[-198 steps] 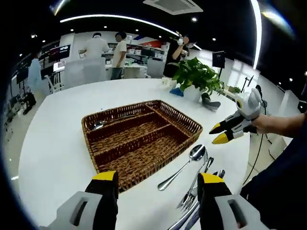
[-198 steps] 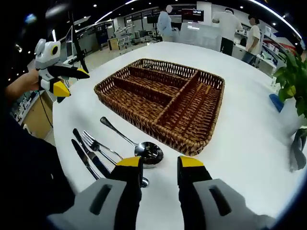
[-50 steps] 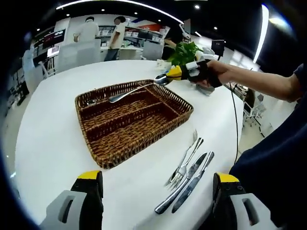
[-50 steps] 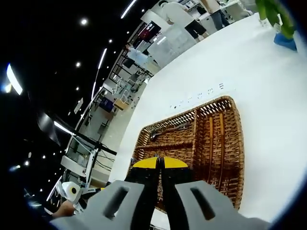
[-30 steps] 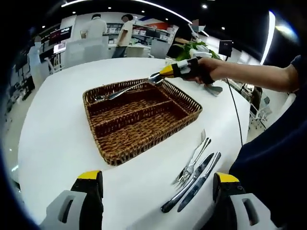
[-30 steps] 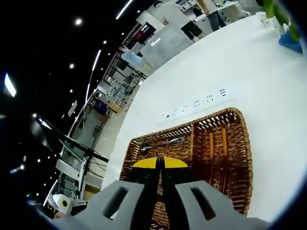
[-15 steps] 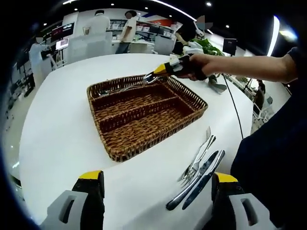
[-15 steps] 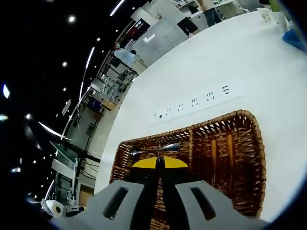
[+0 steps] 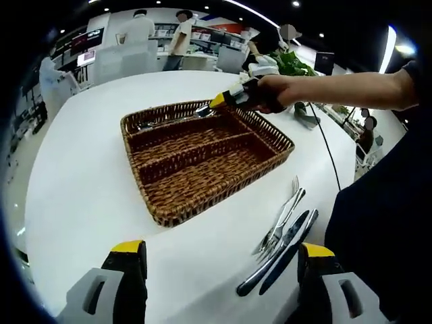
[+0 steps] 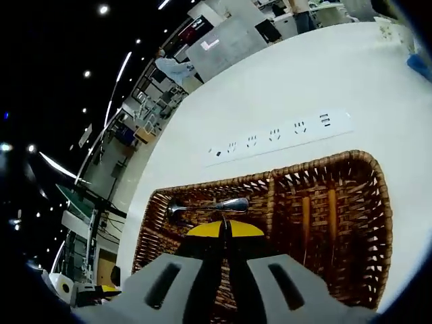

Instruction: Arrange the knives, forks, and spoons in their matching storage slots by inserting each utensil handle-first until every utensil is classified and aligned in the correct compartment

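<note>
A white surface [image 9: 81, 169] stands in a dim open-plan hall lit by ceiling strips, people standing at counters behind it and a potted plant [image 9: 290, 62] at its far edge; a row of sockets is set into the top [image 10: 270, 143]. A brown wicker tray [image 9: 202, 158] with three long slots lies on it, a spoon [image 10: 209, 206] resting in the far slot. The right tool [image 9: 223, 101], jaws pressed together on a second spoon [image 9: 202, 111], reaches over that far slot, the spoon's handle pointing into it. The left tool [image 9: 216, 260] hovers with jaws wide apart and nothing between them, near two forks [image 9: 283, 219] and two knives [image 9: 280, 246] lying side by side beside the tray.
</note>
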`<state>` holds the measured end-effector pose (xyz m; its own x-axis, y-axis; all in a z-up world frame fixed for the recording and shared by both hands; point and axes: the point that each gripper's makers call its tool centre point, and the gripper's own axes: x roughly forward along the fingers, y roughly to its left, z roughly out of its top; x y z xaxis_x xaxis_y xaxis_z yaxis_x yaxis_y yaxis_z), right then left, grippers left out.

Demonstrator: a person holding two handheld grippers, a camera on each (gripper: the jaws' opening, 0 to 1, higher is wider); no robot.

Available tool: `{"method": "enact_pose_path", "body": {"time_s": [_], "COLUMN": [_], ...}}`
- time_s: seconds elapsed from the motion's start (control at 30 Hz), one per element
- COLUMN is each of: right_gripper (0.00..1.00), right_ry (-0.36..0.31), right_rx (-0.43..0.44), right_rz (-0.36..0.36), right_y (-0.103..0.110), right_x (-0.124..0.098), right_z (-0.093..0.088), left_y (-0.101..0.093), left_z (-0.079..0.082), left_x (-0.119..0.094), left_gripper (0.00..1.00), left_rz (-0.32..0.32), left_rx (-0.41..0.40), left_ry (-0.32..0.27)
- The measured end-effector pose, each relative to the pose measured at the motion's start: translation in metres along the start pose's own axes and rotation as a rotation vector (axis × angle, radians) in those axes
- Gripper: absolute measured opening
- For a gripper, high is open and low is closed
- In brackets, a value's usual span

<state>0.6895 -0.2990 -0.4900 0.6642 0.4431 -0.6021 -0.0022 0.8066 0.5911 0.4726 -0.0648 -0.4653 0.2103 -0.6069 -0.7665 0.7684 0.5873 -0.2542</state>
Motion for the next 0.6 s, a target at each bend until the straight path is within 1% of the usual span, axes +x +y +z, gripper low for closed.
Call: {"method": "enact_pose_path", "body": {"time_s": [0.1,0.17,0.2,0.23,0.27,0.33,0.43,0.47,0.5,0.53,0.6], "right_gripper": [0.01,0.01,0.01,0.01,0.01,0.01,0.01,0.01,0.02,0.02,0.02], "right_ry": [0.014,0.022,0.01,-0.001,-0.003,-0.009,-0.007,-0.002,0.013,0.019,0.026], "right_rx": [-0.053,-0.083,-0.075,-0.035,-0.007,-0.053,-0.06,-0.065,-0.114,-0.126,-0.118], "right_rz": [-0.019,-0.049,-0.069,-0.066,-0.044,-0.071,-0.058,-0.066,-0.099,-0.112,-0.099], "right_y": [0.001,-0.002,-0.004,-0.002,0.002,0.0,0.006,0.006,0.001,-0.001,0.003], "right_x": [0.002,0.003,0.002,0.002,0.003,0.003,0.006,0.008,0.007,0.008,0.008], "right_z": [0.0,-0.001,0.0,0.001,0.001,0.004,0.003,0.001,-0.001,-0.003,-0.007], "left_y": [0.001,0.001,0.001,0.001,0.001,0.001,0.001,0.001,0.001,0.001,0.001], "left_z": [-0.001,-0.001,-0.001,-0.002,-0.002,-0.001,-0.001,-0.001,-0.001,-0.001,-0.001], "left_x": [0.0,0.0,0.0,0.001,0.001,0.001,0.002,0.002,0.002,0.002,0.002], "left_gripper": [0.97,0.96,0.96,0.96,0.96,0.96,0.96,0.96,0.96,0.96,0.96], "left_rz": [-0.001,-0.001,-0.002,-0.001,0.0,0.002,0.0,-0.001,-0.001,-0.001,0.002], "left_rx": [0.002,-0.003,-0.003,-0.002,-0.001,-0.003,0.001,0.001,0.002,0.004,0.004], "left_ry": [0.006,0.007,0.008,0.01,0.011,0.011,0.013,0.013,0.014,0.014,0.013]}}
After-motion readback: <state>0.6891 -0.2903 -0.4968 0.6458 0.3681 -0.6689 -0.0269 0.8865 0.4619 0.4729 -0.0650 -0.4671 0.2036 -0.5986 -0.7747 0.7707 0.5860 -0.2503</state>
